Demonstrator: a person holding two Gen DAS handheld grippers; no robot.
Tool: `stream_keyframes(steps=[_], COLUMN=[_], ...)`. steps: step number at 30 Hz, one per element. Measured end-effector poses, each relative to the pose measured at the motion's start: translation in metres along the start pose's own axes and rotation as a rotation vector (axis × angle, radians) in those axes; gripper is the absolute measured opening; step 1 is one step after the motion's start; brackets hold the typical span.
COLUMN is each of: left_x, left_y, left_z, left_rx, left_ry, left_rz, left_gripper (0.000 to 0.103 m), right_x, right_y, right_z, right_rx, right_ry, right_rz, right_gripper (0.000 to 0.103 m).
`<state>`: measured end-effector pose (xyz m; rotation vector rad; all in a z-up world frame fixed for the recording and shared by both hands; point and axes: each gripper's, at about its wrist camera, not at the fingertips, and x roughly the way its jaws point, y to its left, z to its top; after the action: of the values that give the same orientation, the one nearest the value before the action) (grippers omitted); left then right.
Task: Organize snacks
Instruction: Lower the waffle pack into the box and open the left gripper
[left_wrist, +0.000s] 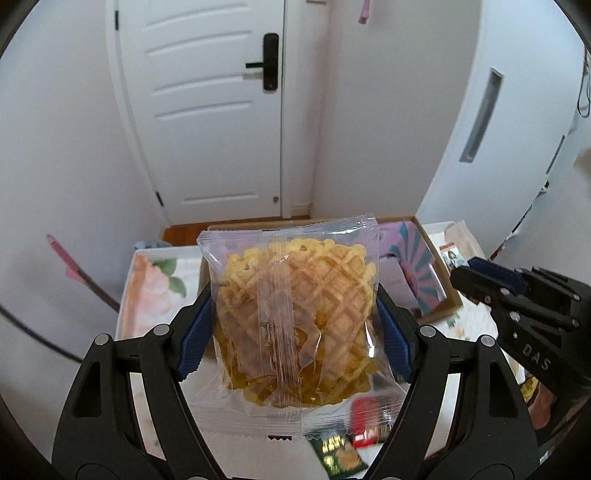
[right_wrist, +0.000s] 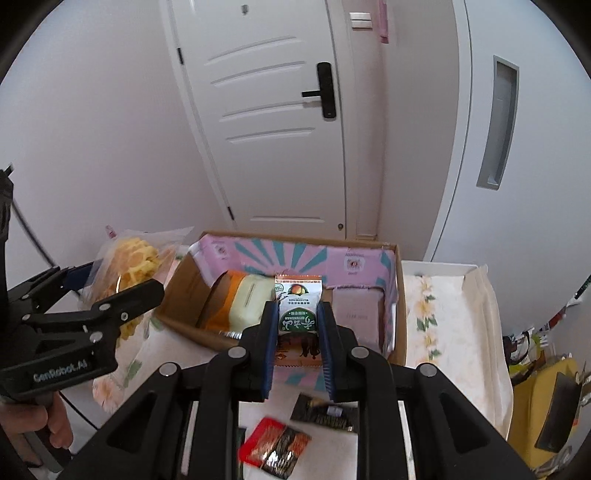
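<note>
Above the table (right_wrist: 443, 317), the left gripper (left_wrist: 295, 325) clasps a waffle bag (left_wrist: 295, 314); the right gripper (right_wrist: 297, 332) pinches a small packet (right_wrist: 298, 308). The box (right_wrist: 400, 295) is partly filled; loose packets (right_wrist: 275, 446) remain.

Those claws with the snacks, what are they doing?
A person is tidying snacks with two hand-held claws. The left claw holds a clear waffle cookie packet. The right claw is shut on a small green-and-white snack packet. Both hang above the table, near the cardboard box. A red packet lies on the table.
</note>
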<state>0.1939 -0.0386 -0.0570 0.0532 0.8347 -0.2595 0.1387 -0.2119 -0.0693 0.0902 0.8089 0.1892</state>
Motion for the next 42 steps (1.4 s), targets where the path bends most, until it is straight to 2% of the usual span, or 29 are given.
stream_keyframes(steps=[8,15,18,19,20,21,25,30,32,35,42], left_x=[0.077,0.132,0.135,0.136,0.137,0.137,0.129,0.111,0.102,0.092,0.079], left_y=[0.000,-0.014,-0.021,-0.025,-0.029,-0.030,-0.028,-0.002,0.007,0.017,0.032], left_z=[0.036,0.036,0.026,0.023,0.021,0.019,0.009,-0.007,-0.011,-0.013,-0.015], left_rx=[0.035,0.075,0.088,0.108,0.131,0.141,0.141,0.021,0.001,-0.014,-0.037], left_ry=[0.110,0.231,0.240,0.243,0.247,0.243,0.233,0.230,0.218,0.208,0.192], left_rz=[-0.074,-0.122,-0.126,-0.105,-0.062,-0.041,-0.016,-0.004,0.013,0.040,0.047], left_gripper=[0.076,0.076,0.079,0.086,0.099,0.103,0.103,0.103,0.103,0.103,0.103], right_x=[0.051,0.084,0.091,0.093,0.095,0.096,0.096,0.096,0.099,0.105,0.127], right_y=[-0.015,-0.030,-0.040,-0.042,-0.044,-0.047,-0.056,-0.064,-0.063,-0.061,-0.047], right_z=[0.030,0.036,0.035,0.035,0.035,0.035,0.038,0.037,0.034,0.031,0.041], right_rx=[0.033,0.097,0.117,0.116,0.116,0.118,0.113,0.100,0.093,0.091,0.094], right_ry=[0.034,0.074,0.097,0.102,0.106,0.112,0.125,0.145,0.159,0.176,0.211], right_rz=[-0.012,-0.037,-0.032,-0.031,-0.029,-0.024,-0.006,0.016,0.024,0.041,0.088], right_gripper=[0.020,0.019,0.019,0.019,0.019,0.019,0.019,0.020,0.020,0.020,0.020])
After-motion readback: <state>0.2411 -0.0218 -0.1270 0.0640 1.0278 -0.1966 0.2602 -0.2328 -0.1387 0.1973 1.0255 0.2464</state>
